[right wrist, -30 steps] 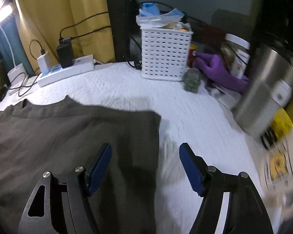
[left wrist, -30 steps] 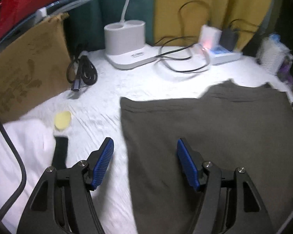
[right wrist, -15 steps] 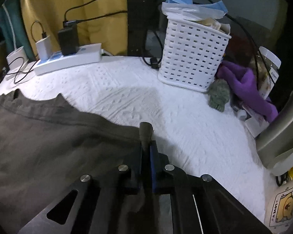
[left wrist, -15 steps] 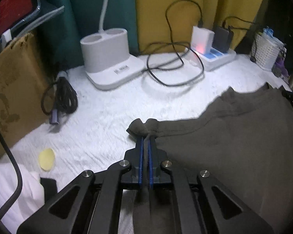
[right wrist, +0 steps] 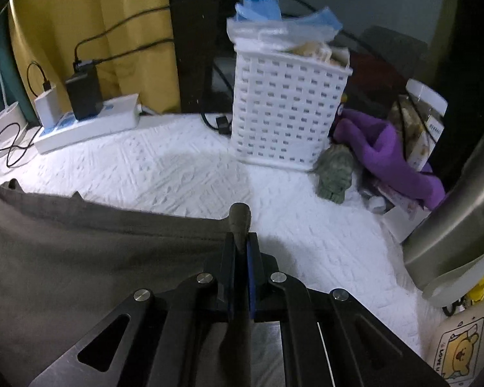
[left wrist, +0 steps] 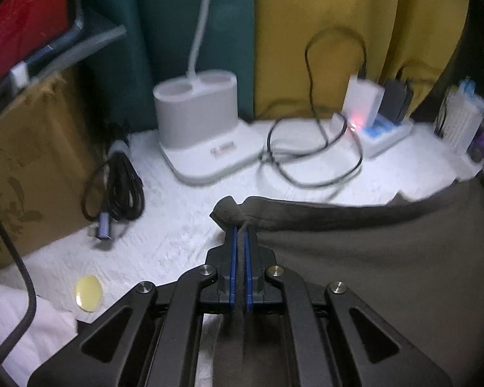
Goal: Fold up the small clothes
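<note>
Now pinching one corner of the dark olive-grey cloth garment [left wrist: 371, 258] with the left gripper [left wrist: 239, 242], blue pads pressed together on a bunched fold. Likewise clamped on the opposite corner [right wrist: 240, 219] with the right gripper [right wrist: 242, 251]. Lying across the near side of the white quilted tabletop [right wrist: 184, 174]. Probably soft, light, limp; best held by corners.

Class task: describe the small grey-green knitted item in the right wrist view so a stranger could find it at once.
Start at the tall white plastic lattice basket on the white quilted cloth. At its lower right corner lies the small grey-green knitted bundle, beside a purple fabric heap. It alone is dull green and nubbly.
</note>
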Demonstrator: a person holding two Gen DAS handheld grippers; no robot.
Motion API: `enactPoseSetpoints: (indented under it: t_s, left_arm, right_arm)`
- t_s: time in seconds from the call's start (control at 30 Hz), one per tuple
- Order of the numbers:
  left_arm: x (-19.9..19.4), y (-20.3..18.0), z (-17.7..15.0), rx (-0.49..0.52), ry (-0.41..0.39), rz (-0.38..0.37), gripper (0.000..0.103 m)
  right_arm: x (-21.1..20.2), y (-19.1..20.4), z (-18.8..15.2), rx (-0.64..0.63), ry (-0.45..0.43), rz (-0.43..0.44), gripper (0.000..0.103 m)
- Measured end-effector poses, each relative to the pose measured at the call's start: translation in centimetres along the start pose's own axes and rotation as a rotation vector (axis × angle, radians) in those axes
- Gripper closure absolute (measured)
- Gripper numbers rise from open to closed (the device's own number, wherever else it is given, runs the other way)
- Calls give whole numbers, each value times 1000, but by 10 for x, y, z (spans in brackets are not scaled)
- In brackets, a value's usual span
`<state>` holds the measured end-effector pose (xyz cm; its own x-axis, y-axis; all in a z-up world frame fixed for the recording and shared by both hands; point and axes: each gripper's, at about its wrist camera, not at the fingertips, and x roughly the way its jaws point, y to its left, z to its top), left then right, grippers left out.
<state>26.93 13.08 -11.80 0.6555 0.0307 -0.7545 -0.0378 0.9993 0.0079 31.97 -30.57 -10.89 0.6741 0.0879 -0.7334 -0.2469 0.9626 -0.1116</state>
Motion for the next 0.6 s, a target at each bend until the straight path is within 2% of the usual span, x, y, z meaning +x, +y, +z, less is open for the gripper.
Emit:
enactPoseSetpoints:
  t_s: [0.07, 0.13, 0.23, 0.3, 0.33, 0.37, 0.4, 0.43, 0.47, 0.5, 0.53, 0.6]
  left_arm:
    - [10, 0, -4, -5, 27, 2, 100]
    - [8, 0, -3, -6, 19, 9, 100]
    - [6, 5, -1, -16, 20, 76, 97]
    - [-2, 14, 1, -51, 27, 55, 94]
    - [-9, 18, 1, -71, 22, 38, 88]
    - [-19, 22, -1, -83, 11, 32, 65]
    - [-30, 24, -4, -92, -4, 27, 45]
    - [-39, 25, -8, -99, -16, 21, 41]
    - [-50, 26, -13, -102, -23, 4, 41]
    - [-58, 26, -19, -98, -19, -8, 41]
    - [-64, 25, -25, -92, -13, -10, 41]
    - [-80, 20, -38, -82, -10, -15, 41]
  right_arm:
    - [11, 0, -4, -2, 31, 2, 98]
    - [11, 1, -3, -9, 30, -8, 98]
    - [12, 2, -3, -15, 31, -23, 98]
    - [12, 1, -3, -22, 37, -20, 97]
    - [12, 1, -2, -21, 42, -20, 93]
    - [11, 1, -2, -16, 44, -33, 88]
    - [10, 0, -3, -12, 43, -50, 76]
    - [9, -1, -4, -11, 43, -72, 58]
    - [8, -2, -5, -8, 43, -89, 46]
    - [6, -5, -8, 0, 44, -104, 24]
    - [4, -8, -11, 12, 47, -103, 19]
    - [0, -12, -18, 20, 52, -101, 19]
